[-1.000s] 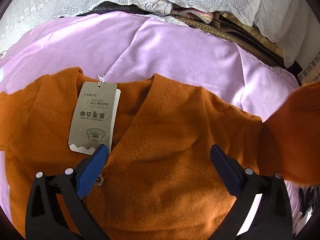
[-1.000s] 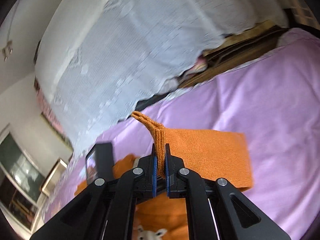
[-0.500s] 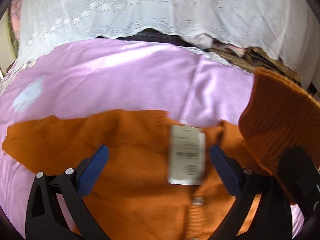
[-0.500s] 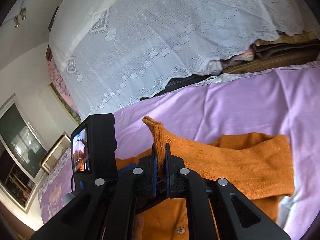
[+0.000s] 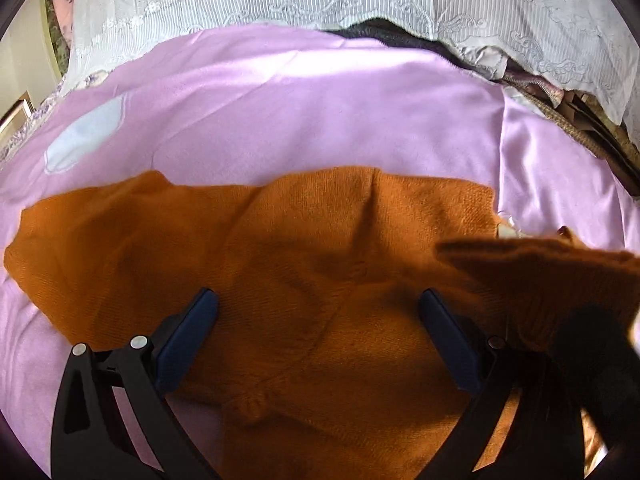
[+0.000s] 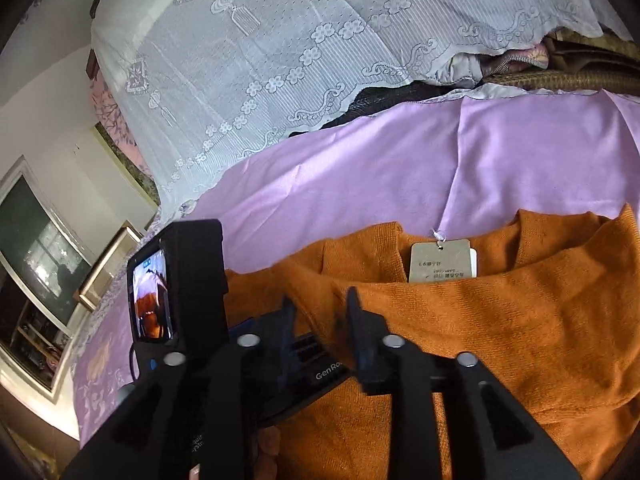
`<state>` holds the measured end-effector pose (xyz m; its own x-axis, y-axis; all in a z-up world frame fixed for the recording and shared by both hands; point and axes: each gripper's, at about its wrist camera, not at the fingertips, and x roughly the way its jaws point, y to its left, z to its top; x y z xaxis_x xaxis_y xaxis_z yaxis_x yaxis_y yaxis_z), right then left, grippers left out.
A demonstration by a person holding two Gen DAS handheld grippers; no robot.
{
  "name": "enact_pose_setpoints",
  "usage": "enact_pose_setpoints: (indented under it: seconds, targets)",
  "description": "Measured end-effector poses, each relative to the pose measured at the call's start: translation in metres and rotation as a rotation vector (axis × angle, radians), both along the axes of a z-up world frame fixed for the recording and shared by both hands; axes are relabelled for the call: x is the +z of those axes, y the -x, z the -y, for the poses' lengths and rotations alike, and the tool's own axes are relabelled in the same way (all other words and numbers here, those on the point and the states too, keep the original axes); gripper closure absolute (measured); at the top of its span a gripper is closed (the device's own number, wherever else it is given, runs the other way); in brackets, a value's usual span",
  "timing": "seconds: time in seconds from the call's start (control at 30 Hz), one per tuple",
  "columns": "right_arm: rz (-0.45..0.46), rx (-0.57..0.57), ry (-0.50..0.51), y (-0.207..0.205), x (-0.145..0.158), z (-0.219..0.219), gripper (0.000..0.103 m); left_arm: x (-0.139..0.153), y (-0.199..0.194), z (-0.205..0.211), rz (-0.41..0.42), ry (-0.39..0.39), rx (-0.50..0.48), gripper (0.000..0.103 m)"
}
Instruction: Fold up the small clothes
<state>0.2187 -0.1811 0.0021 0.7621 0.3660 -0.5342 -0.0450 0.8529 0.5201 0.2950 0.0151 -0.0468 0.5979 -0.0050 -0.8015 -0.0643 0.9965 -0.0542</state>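
Note:
An orange knit cardigan [image 5: 304,264] lies on the purple sheet [image 5: 304,112]. My left gripper [image 5: 318,312] is open and empty, low over the cardigan's left half. In the right wrist view the cardigan [image 6: 500,332] has its sleeve folded across the body, and a beige hang tag [image 6: 440,260] shows at the neckline. My right gripper [image 6: 320,312] is open a little, with the sleeve cuff lying loose between the jaws. The sleeve end [image 5: 540,276] also shows at the right of the left wrist view.
A white lace cloth [image 6: 280,60] covers a pile at the back, with dark and woven things [image 6: 560,76] under its edge. The left gripper's camera body [image 6: 180,284] sits just left of my right gripper. A framed window [image 6: 36,248] is at far left.
My right gripper carried the sleeve left across the cardigan, lowered it and opened its jaws. My left gripper swung left over the garment, so the hang tag left its view.

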Motion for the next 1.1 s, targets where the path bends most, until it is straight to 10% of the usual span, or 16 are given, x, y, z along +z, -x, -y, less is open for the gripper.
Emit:
enact_pose_setpoints:
  seconds: [0.33, 0.47, 0.63, 0.77, 0.87, 1.0, 1.1]
  targets:
    - [0.126, -0.138, 0.031, 0.059, 0.039, 0.090, 0.064, 0.045, 0.021, -0.053, 0.125, 0.121, 0.140, 0.004]
    - [0.081, -0.195, -0.008, 0.066, 0.020, 0.127, 0.065, 0.061, 0.030, -0.034, 0.146, 0.120, 0.055, 0.004]
    - [0.002, -0.202, -0.131, 0.052, -0.005, 0.156, 0.076, 0.032, 0.028, 0.031, 0.035, 0.091, -0.207, 0.004]
    - [-0.088, -0.208, -0.155, 0.033, -0.030, 0.168, 0.081, -0.002, 0.021, 0.051, -0.016, -0.046, -0.208, 0.004]
    - [-0.198, -0.261, -0.152, 0.023, -0.060, 0.187, 0.103, -0.002, 0.019, 0.049, -0.006, -0.029, -0.201, 0.004]
    - [-0.226, -0.276, -0.271, 0.024, -0.084, 0.210, 0.103, -0.004, 0.021, 0.048, 0.000, -0.036, -0.203, 0.004]
    - [-0.205, -0.354, -0.128, 0.038, -0.068, 0.204, 0.098, 0.000, 0.025, 0.037, 0.007, -0.040, -0.166, 0.004]
